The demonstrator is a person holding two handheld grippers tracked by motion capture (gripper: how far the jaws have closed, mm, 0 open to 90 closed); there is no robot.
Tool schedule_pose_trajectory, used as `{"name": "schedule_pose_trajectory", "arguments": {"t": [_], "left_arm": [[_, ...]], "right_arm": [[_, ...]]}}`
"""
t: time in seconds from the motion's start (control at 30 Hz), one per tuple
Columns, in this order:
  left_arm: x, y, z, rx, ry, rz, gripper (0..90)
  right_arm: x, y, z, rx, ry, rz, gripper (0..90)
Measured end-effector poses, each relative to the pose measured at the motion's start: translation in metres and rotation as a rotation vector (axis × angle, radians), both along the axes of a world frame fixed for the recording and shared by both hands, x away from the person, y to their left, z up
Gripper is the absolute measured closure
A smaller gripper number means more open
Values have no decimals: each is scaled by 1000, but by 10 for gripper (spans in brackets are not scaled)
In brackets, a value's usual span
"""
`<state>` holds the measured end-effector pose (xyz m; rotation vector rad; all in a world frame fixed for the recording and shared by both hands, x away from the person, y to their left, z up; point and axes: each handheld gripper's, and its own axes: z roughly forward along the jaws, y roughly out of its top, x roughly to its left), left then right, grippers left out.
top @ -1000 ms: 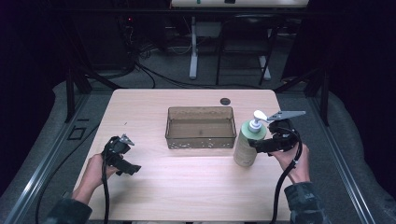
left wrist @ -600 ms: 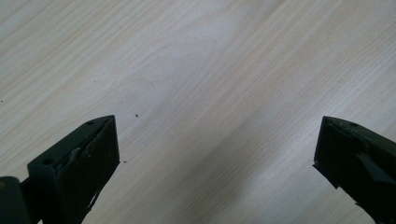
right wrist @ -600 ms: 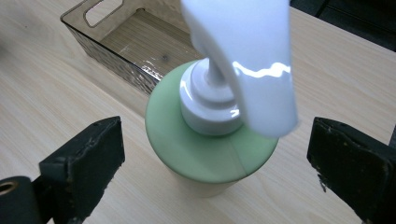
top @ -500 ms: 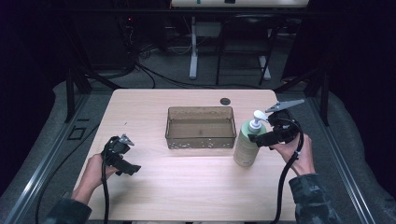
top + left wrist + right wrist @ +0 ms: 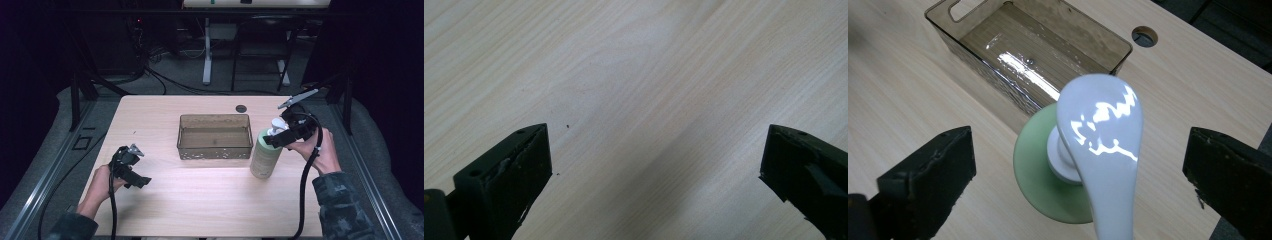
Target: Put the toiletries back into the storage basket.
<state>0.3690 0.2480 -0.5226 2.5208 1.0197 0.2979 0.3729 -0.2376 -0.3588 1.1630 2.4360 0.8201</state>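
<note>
From the high view, the bottle [image 5: 265, 156] stands upright on the table [image 5: 200, 200], just right of the bin [image 5: 215, 136]. The right gripper [image 5: 274, 139] sits at its pump; the left gripper [image 5: 141, 181] rests near the table's left edge.

In the left gripper view, the jaws stand wide apart over bare wood.

In the right gripper view, the jaws, just opened further, flank the white pump [image 5: 1100, 145] without touching it.

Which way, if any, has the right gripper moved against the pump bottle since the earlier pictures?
Yes. The right gripper has risen from the pump bottle's body to its white pump head, jaws just opening, gripping nothing.
</note>
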Motion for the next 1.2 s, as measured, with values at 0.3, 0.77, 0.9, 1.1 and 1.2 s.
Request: {"name": "schedule_pose_trajectory", "arguments": {"t": [0.3, 0.77, 0.9, 1.1, 1.2], "left_arm": [[-1, -1, 0, 2, -2, -13, 2], [-1, -2, 0, 11, 2, -18, 2], [-1, -2, 0, 13, 0, -18, 2], [-1, -3, -1, 19, 6, -23, 2], [-1, -3, -1, 21, 6, -25, 2]], "right_arm": [[7, 5, 15, -13, -1, 3, 215], [16, 9, 24, -96, 75, 21, 516], [18, 10, 26, -107, 89, 27, 559], [22, 13, 27, -126, 119, 35, 591], [23, 14, 25, -131, 131, 36, 619]]}}
